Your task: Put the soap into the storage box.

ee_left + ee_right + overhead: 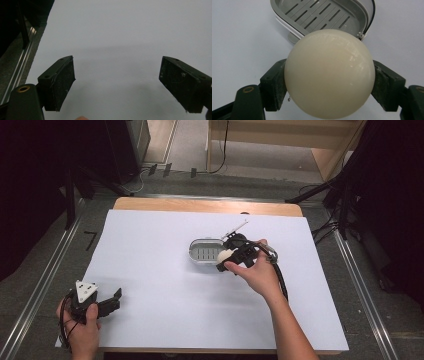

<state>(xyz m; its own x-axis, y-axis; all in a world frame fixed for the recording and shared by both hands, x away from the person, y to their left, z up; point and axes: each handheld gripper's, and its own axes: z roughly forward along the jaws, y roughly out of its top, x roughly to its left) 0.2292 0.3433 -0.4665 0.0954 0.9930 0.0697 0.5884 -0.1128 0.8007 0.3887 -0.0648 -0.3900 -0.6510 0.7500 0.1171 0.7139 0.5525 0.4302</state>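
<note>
Right tongs (329,77) clamp cream ball (329,73) beside slotted grey soap dish (322,15), mid-tabletop. Transfer step; next: centre over dish, lower, release. Left tongs (117,82) wide, idle, near-left corner.

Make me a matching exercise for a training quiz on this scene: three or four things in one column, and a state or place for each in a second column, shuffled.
Things:
1. cream ball
2. grey slotted dish
3. left gripper
4. white sheet

States or places:
a. open, with nothing between its jaws, near the table's front left corner
b. clamped in the right gripper
c. spread over the wooden table
d. sits on the sheet just beyond the ball, with nothing in it

Pairs: 1-b, 2-d, 3-a, 4-c
</note>
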